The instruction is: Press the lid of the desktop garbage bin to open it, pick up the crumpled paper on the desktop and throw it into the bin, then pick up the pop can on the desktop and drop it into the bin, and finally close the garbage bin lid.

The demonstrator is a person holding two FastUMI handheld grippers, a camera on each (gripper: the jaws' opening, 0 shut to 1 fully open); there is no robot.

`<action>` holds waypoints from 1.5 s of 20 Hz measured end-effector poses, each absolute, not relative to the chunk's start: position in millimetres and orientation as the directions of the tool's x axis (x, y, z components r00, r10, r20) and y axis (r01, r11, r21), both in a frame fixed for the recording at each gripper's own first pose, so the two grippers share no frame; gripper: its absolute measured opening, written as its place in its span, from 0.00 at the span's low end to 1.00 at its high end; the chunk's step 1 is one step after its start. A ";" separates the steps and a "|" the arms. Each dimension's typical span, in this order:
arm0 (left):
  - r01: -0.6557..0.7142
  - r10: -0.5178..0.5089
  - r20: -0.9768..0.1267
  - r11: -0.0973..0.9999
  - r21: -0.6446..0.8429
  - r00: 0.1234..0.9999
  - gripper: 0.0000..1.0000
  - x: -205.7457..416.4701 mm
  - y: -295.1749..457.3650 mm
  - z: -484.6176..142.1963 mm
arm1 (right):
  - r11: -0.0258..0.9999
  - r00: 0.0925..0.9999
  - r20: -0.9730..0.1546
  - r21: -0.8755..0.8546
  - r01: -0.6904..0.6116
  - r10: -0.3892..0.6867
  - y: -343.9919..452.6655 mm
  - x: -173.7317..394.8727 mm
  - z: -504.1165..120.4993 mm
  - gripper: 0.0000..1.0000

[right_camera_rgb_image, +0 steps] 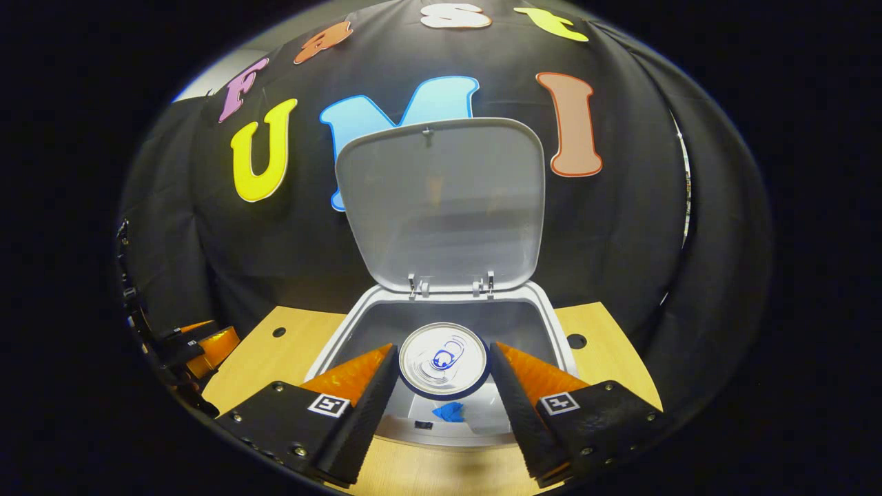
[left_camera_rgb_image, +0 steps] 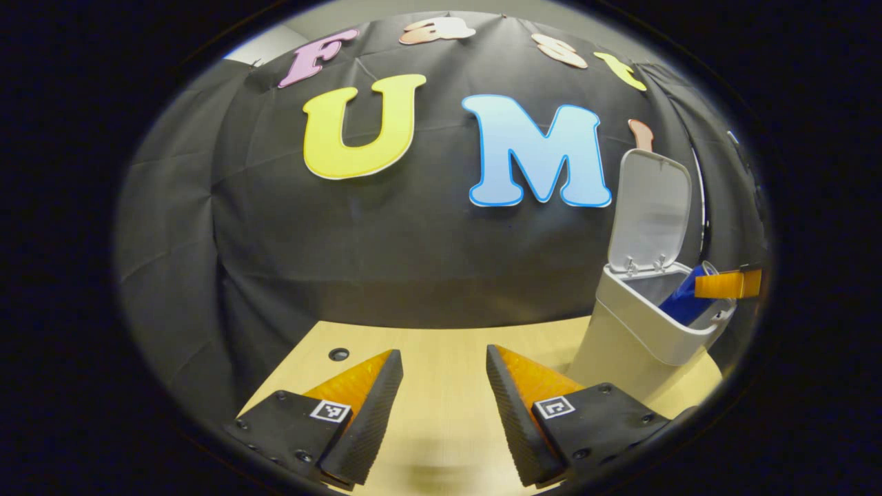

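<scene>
Left gripper view: black cloth wall (left_camera_rgb_image: 386, 262) is hanging behind a pale wood desk (left_camera_rgb_image: 441, 420) w/ one small round hole (left_camera_rgb_image: 338, 354) near its far left edge. One bin (left_camera_rgb_image: 644, 331), light grey, is standing on the desk at right, its lid (left_camera_rgb_image: 651, 210) standing upright at the back. One blue can (left_camera_rgb_image: 682, 300) is tilting into the bin mouth, w/ the right gripper (left_camera_rgb_image: 729, 283) showing at the far right, one finger lying across the can's upper end. Left gripper (left_camera_rgb_image: 444, 393) is hovering low over bare desk, fingers wide apart, nothing between them, well apart from the bin.

Right gripper view: same cloth wall behind, same desk (right_camera_rgb_image: 606, 351) showing either side of the bin (right_camera_rgb_image: 561, 331), w/ two holes visible: one left (right_camera_rgb_image: 278, 331), one right (right_camera_rgb_image: 576, 341). Lid (right_camera_rgb_image: 441, 200) is standing open, hinged at the back by two hinges. Right gripper (right_camera_rgb_image: 443, 382) is sitting over the bin mouth, its two fingers clamping the can (right_camera_rgb_image: 443, 358) from both sides; can's silver top w/ pull tab is facing the camera. Below the can, inside the bin, a small blue patch (right_camera_rgb_image: 449, 412) is lying on the pale floor; can't tell what it is. Paper: can't tell if it's inside. Left gripper (right_camera_rgb_image: 200, 348) is showing at far left over the desk edge, beside the bin.
</scene>
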State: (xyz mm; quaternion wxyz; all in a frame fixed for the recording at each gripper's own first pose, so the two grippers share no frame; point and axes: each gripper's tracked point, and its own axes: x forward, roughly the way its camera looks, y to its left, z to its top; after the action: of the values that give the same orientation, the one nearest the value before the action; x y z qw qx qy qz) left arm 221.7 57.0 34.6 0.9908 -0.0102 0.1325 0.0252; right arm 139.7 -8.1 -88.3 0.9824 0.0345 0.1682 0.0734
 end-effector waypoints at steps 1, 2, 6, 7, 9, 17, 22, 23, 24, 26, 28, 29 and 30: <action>-0.051 0.046 -0.264 0.999 -0.013 0.963 0.82 223.6 55.9 32.9 | 0.986 0.932 -0.326 0.095 -0.134 0.158 -8.4 141.4 -89.4 0.86; -0.051 0.046 -0.266 0.999 -0.012 0.963 0.82 225.7 55.1 32.2 | 0.986 0.933 -0.324 0.099 -0.133 0.158 -8.6 142.4 -88.7 0.86; -0.041 0.035 -0.273 0.999 -0.016 0.961 0.82 229.3 50.5 28.9 | 0.984 0.937 -0.309 0.117 -0.131 0.162 -8.8 142.9 -77.8 0.87; -0.037 0.031 -0.275 0.999 -0.016 0.961 0.82 231.1 49.0 29.4 | 0.985 0.942 -0.294 0.110 -0.132 0.159 -8.5 143.5 -69.7 0.87; -0.030 0.024 -0.275 0.999 -0.018 0.961 0.82 231.3 46.6 29.1 | 0.985 0.952 -0.261 0.102 -0.137 0.159 -5.6 144.7 -54.4 0.87; -0.025 0.017 -0.273 0.999 -0.023 0.962 0.83 235.8 48.7 35.2 | 0.985 0.983 -0.074 0.037 -0.168 0.171 6.3 160.6 47.8 0.87; -0.020 0.013 -0.265 0.999 -0.025 0.964 0.83 233.1 46.4 38.6 | 0.988 0.987 0.047 -0.006 -0.155 0.156 3.4 185.7 114.6 0.87; -0.023 0.015 -0.266 0.999 -0.028 0.964 0.83 231.7 46.1 38.4 | 0.989 0.987 0.059 -0.009 -0.148 0.148 1.7 190.8 121.0 0.86; -0.028 0.018 -0.267 0.999 -0.031 0.963 0.84 231.2 47.2 38.1 | 0.991 0.989 0.063 -0.009 -0.136 0.137 -1.2 199.8 124.7 0.87; -0.046 0.033 -0.270 0.998 -0.041 0.962 0.83 225.2 54.6 38.2 | 0.995 0.994 0.018 -0.009 -0.104 0.104 -8.1 225.9 115.8 0.87; -0.058 0.045 -0.271 0.997 -0.041 0.961 0.83 220.6 59.4 37.6 | 0.994 0.994 0.021 0.003 -0.108 0.108 -8.8 228.4 116.1 0.87; -0.066 0.054 -0.272 0.997 -0.037 0.961 0.83 219.5 63.1 38.3 | 0.993 0.993 0.008 0.016 -0.115 0.114 -8.2 225.1 112.1 0.87; -0.070 0.057 -0.270 0.997 -0.037 0.961 0.83 218.3 65.0 39.3 | 0.993 0.993 0.003 0.020 -0.115 0.115 -9.1 223.9 111.2 0.87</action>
State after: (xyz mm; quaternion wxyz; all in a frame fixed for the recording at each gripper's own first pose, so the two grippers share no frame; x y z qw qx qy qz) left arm 218.3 65.0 39.3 0.9900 -0.0228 0.1358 0.0320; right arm 223.9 -9.1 111.2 0.9983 0.0099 -0.0011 0.0576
